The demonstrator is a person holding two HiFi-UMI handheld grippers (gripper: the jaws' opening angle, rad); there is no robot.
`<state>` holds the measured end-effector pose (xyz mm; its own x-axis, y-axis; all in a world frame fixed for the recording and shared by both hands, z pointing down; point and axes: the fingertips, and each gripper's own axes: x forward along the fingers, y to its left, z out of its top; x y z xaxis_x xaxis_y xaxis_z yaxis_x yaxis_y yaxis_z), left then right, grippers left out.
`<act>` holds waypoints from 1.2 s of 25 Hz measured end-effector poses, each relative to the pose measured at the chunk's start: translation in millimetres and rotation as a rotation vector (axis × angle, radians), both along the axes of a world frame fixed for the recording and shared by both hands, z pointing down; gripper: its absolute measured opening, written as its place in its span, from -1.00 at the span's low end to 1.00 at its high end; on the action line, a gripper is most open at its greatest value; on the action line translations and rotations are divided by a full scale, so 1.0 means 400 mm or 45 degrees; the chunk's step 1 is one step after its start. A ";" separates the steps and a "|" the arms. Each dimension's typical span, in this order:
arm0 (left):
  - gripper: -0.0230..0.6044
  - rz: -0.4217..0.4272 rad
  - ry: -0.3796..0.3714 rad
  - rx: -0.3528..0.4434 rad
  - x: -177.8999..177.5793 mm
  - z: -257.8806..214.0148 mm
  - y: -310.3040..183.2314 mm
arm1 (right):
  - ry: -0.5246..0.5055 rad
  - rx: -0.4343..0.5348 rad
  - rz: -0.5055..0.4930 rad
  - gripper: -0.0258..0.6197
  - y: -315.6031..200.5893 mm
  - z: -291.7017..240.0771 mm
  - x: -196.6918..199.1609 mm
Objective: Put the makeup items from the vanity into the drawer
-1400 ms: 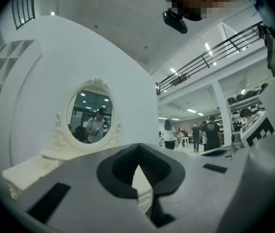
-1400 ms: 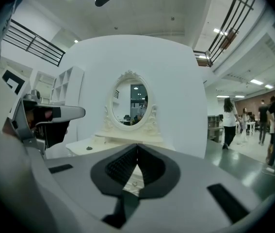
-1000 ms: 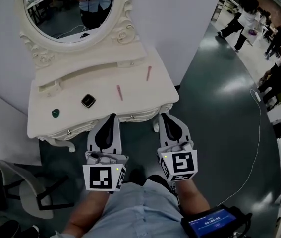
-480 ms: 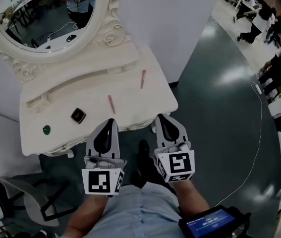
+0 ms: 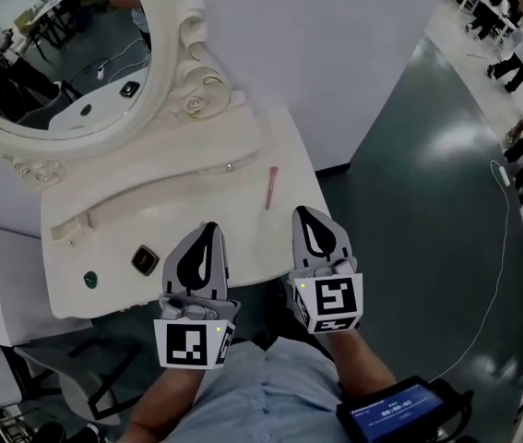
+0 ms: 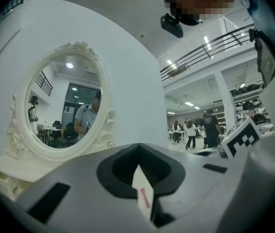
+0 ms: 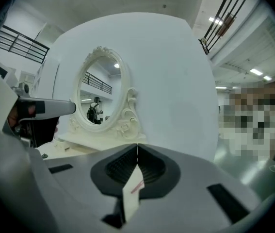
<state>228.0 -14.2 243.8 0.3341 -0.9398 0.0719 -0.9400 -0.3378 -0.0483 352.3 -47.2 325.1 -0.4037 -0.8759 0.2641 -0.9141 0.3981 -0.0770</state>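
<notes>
The white vanity (image 5: 113,220) carries a pink stick (image 5: 270,187), a black square compact (image 5: 145,260) and a small green round item (image 5: 90,279). The pink stick also shows through the jaw gap in the left gripper view (image 6: 145,198) and in the right gripper view (image 7: 136,187). My left gripper (image 5: 208,227) hangs over the vanity's front edge, right of the compact, shut and holding nothing. My right gripper (image 5: 305,212) is at the front right corner, just below the pink stick, shut and holding nothing. No drawer front shows.
An oval mirror (image 5: 49,53) in a carved frame stands at the vanity's back. A chair (image 5: 95,377) sits on the floor at lower left. A thin cable (image 5: 496,266) runs over the dark floor on the right. People stand at the far upper right.
Both grippers have come forward from in front of the vanity to over its front edge. A second pink stick seen earlier near the left gripper's tip is now out of sight.
</notes>
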 end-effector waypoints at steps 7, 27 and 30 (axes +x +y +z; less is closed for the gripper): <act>-0.93 -0.054 -0.003 0.021 -0.008 -0.020 -0.096 | -0.008 -0.006 -0.051 -0.92 -0.115 0.000 -0.013; -0.93 0.020 0.053 -0.303 -0.119 0.248 -0.318 | 0.088 -0.474 0.086 -0.67 -0.264 0.387 -0.087; -0.93 0.019 0.074 -0.358 -0.125 0.259 -0.313 | 0.108 -0.546 0.099 -0.59 -0.251 0.410 -0.085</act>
<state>177.9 -139.5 347.2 0.3592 -0.8805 0.3094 -0.9331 -0.3443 0.1033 318.5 -147.4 489.1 -0.3022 -0.7066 0.6399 -0.9502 0.2764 -0.1436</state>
